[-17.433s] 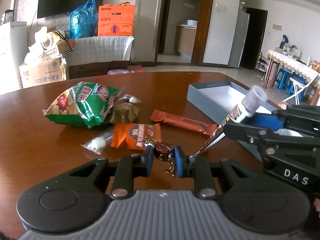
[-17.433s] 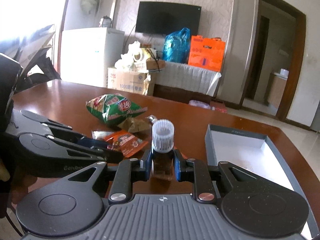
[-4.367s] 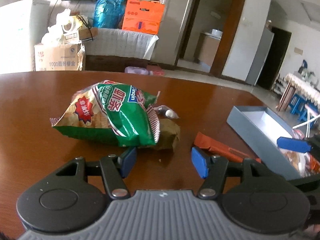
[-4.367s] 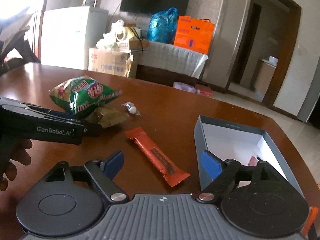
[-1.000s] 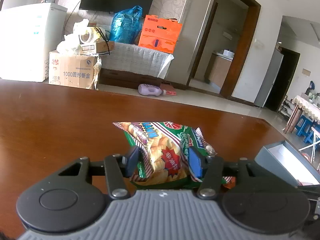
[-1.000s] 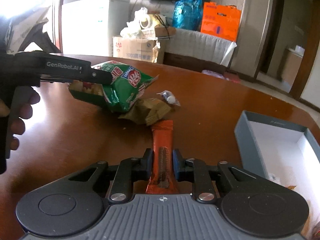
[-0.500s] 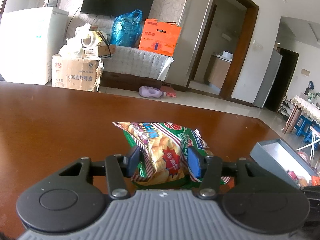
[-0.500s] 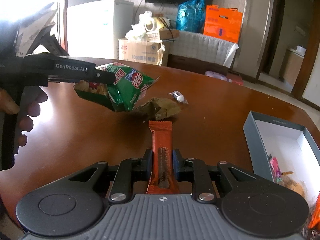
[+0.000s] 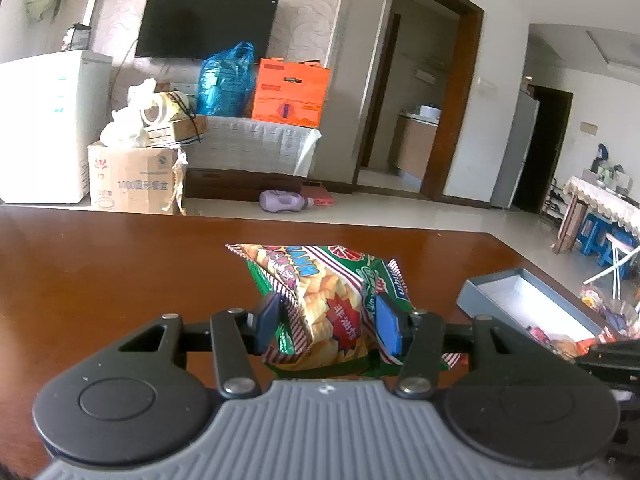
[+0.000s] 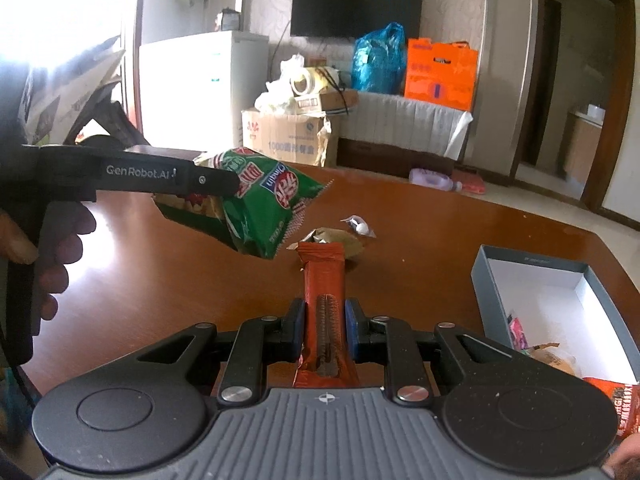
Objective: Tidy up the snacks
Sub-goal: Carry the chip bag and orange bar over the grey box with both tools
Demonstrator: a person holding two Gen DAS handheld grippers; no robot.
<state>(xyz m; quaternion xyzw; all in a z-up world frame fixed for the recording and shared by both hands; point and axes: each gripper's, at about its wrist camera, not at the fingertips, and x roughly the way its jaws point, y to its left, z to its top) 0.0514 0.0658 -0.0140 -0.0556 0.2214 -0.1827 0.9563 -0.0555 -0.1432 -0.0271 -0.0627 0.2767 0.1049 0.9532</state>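
Observation:
My left gripper is shut on a green and yellow chip bag and holds it above the brown table. In the right wrist view the bag hangs from the left gripper at upper left. My right gripper is shut on an orange snack bar, lifted off the table. The grey box with a white inside lies at the right and holds several snacks; it also shows in the left wrist view.
A brown crumpled wrapper and a small clear-wrapped candy lie on the table beyond the bar. Past the table's far edge stand a cardboard carton, a white fridge and a low cabinet with bags.
The left gripper has raised the chip bag higher off the table. The right gripper has lifted the orange bar and drawn back a little, so more of the box shows.

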